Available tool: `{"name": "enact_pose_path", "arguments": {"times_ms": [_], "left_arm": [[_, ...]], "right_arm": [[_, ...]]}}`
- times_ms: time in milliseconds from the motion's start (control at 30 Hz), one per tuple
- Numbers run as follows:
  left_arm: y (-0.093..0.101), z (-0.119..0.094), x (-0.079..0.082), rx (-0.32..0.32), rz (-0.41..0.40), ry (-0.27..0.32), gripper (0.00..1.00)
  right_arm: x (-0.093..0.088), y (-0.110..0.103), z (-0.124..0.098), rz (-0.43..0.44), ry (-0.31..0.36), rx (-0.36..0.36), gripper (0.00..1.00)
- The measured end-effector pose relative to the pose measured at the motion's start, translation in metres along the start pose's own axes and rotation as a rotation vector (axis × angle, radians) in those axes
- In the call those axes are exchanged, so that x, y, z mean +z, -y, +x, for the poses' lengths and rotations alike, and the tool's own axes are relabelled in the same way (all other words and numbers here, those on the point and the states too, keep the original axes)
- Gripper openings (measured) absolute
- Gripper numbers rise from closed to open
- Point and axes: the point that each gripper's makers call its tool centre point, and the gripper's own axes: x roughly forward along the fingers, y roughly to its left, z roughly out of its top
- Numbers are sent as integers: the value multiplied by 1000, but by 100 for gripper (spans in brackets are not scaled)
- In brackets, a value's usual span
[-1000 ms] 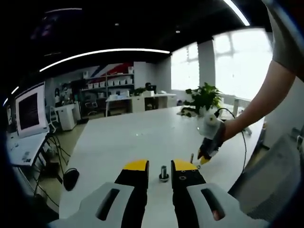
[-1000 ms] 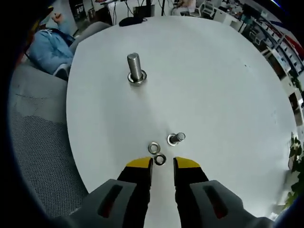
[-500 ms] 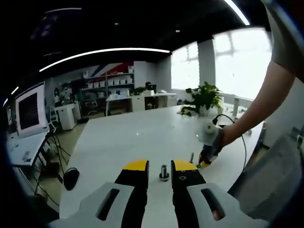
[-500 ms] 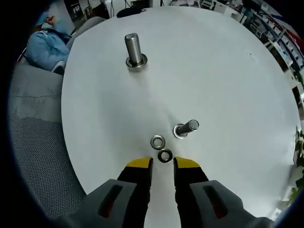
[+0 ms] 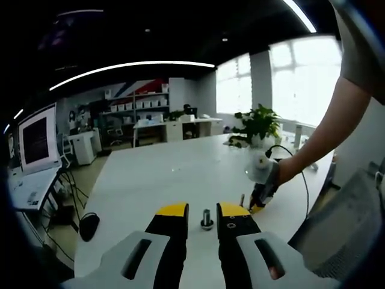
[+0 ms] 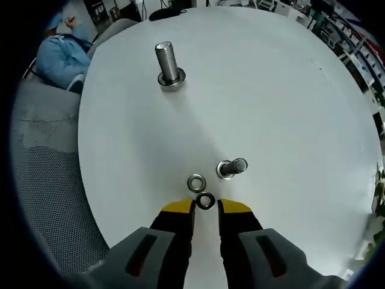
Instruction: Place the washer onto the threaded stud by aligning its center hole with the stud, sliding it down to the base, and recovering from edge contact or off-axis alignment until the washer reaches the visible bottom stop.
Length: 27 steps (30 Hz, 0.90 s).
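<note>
In the right gripper view, a dark washer (image 6: 206,200) lies flat on the white table (image 6: 283,102), just ahead of the yellow tips of my right gripper (image 6: 206,208), which is open. A second washer (image 6: 195,182) lies just beyond it. A small threaded stud (image 6: 231,168) stands to their right. A larger stud (image 6: 168,63) stands farther off with a ring at its base. In the left gripper view, my left gripper (image 5: 203,211) is open and low over the table, with the larger stud (image 5: 206,219) beyond its tips. The right gripper (image 5: 258,195) points down beside the small stud (image 5: 242,200).
A grey mesh chair (image 6: 42,180) and a person in blue (image 6: 57,57) are past the table's left edge in the right gripper view. In the left gripper view, a potted plant (image 5: 258,123) stands on the far side of the table, with a monitor (image 5: 37,139) at the left.
The right gripper has dropped closer to the dark washer, which now sits right at its tips. In the left gripper view the right gripper has shifted slightly; the left gripper is still.
</note>
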Motion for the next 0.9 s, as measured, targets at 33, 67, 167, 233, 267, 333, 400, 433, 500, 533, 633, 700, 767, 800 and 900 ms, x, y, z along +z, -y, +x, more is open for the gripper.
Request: {"name": "enact_pose_path", "arguments": {"times_ms": [33, 67, 167, 233, 267, 333, 400, 433, 500, 533, 633, 700, 767, 800, 900], "left_arm": [[1, 0, 0, -4, 2, -1, 16], [2, 0, 0, -7, 3, -2, 16], [4, 0, 1, -15, 5, 5, 16], [6, 0, 1, -25, 7, 6, 16], [6, 0, 1, -27, 6, 8, 16], [7, 0, 2, -31, 3, 12, 16], [7, 1, 2, -35, 4, 10, 16], [8, 1, 1, -38, 4, 7, 16], [9, 1, 1, -46, 6, 6, 16], [10, 1, 1, -50, 7, 7, 16], [12, 1, 3, -58, 7, 15, 16], [11, -1, 5, -55, 2, 25, 16], [9, -1, 6, -52, -8, 33, 16], [8, -1, 6, -51, -11, 34, 16], [8, -2, 8, -52, -18, 43, 16]], "right_arm": [[0, 0, 0, -5, 1, -1, 18], [0, 0, 0, -11, 2, -3, 17], [1, -2, 0, -31, -4, -9, 16], [2, -1, 0, -23, -12, -12, 16], [2, -1, 0, -20, -15, -13, 16], [1, 0, 1, -23, -23, -16, 15], [2, -1, 0, -21, -32, -19, 15], [2, -1, 0, -20, -37, -20, 15], [2, 0, 1, -10, -46, -23, 15], [2, -1, 0, -7, -47, -23, 15], [2, 1, 1, 3, -48, -24, 14], [4, 0, 0, 8, -41, -28, 14], [3, 0, 0, 19, -43, -28, 14], [3, -1, 0, 21, -44, -28, 14], [3, -2, 0, 22, -52, -32, 14]]}}
